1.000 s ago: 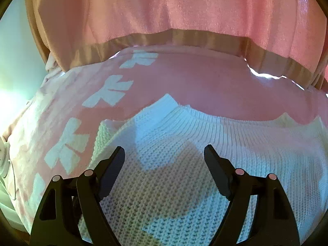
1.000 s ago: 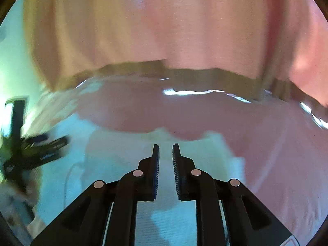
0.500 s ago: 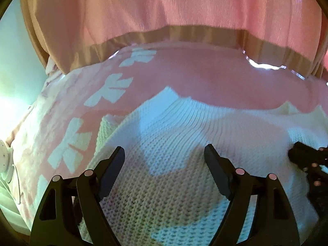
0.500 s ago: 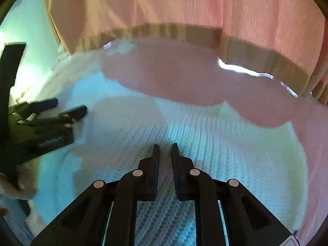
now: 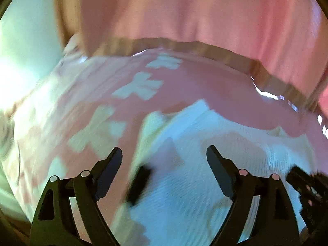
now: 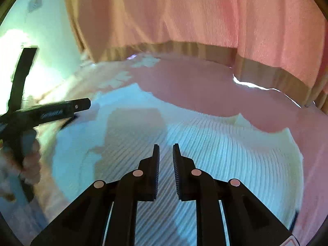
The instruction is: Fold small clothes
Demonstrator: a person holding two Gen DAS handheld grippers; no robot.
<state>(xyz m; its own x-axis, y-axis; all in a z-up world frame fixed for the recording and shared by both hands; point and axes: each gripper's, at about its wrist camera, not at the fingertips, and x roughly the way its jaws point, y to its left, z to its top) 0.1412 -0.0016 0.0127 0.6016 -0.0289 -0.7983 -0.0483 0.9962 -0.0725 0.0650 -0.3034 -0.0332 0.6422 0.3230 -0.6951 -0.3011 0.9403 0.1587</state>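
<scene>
A white knitted sweater point(image 5: 196, 176) lies flat on a pink bed cover; it also shows in the right wrist view point(image 6: 215, 147). My left gripper point(image 5: 164, 157) is open and empty, low over the sweater's left edge; it shows in the right wrist view point(image 6: 61, 108) at the left. My right gripper point(image 6: 165, 155) hovers over the middle of the sweater with its jaws almost together and nothing between them; it shows at the right edge of the left wrist view point(image 5: 307, 186). A blurred dark patch point(image 5: 139, 184) sits on the sweater's left edge.
The pink bed cover point(image 5: 205, 88) with white bow shapes point(image 5: 141, 86) spreads around the sweater. Pink curtains point(image 6: 205, 16) with a tan hem hang along the far side. A pale wall point(image 6: 47, 20) stands at the left.
My left gripper has swung left, so the sweater's left edge now lies between its fingers. My right gripper has moved further over the sweater. The right jaws stand slightly wider apart.
</scene>
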